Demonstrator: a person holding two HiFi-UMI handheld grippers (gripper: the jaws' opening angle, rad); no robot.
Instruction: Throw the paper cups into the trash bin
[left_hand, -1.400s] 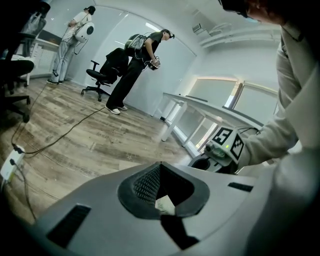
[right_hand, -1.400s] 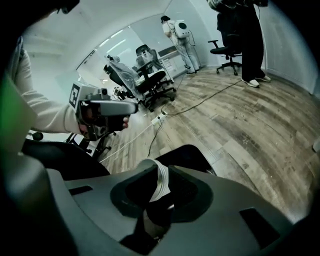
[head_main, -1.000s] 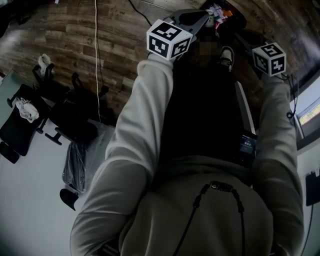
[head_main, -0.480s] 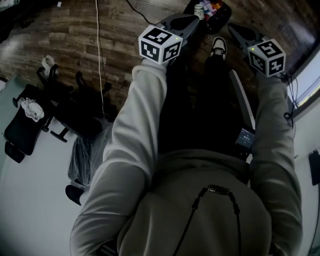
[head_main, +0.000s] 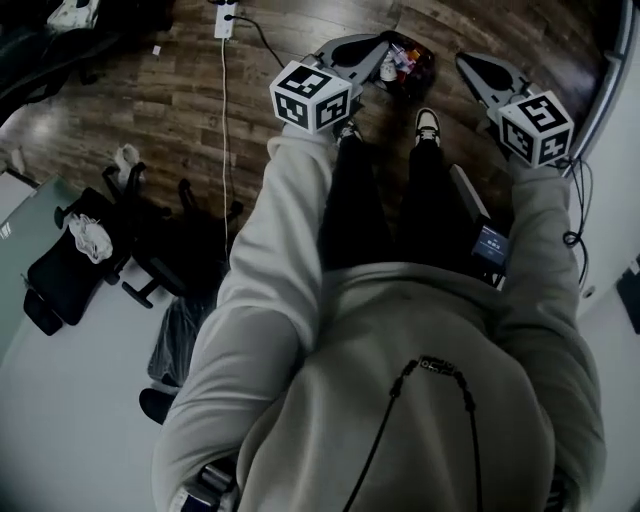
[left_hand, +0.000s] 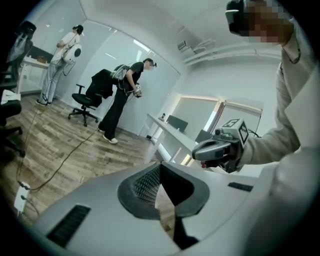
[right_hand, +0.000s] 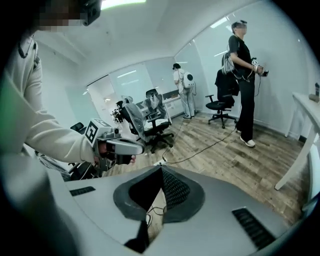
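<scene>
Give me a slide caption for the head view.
Seen from above, a person in a pale hoodie holds the left gripper and right gripper above a wood floor and a bin of litter.

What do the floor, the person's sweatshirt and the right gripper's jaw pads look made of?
Floor: wood or wood-look laminate, brown grained planks, slight sheen.
Sweatshirt: soft matte knit, probably cotton fleece; it folds and has a drawcord.
Right gripper pads: black, probably rubber, finely ribbed.
</scene>
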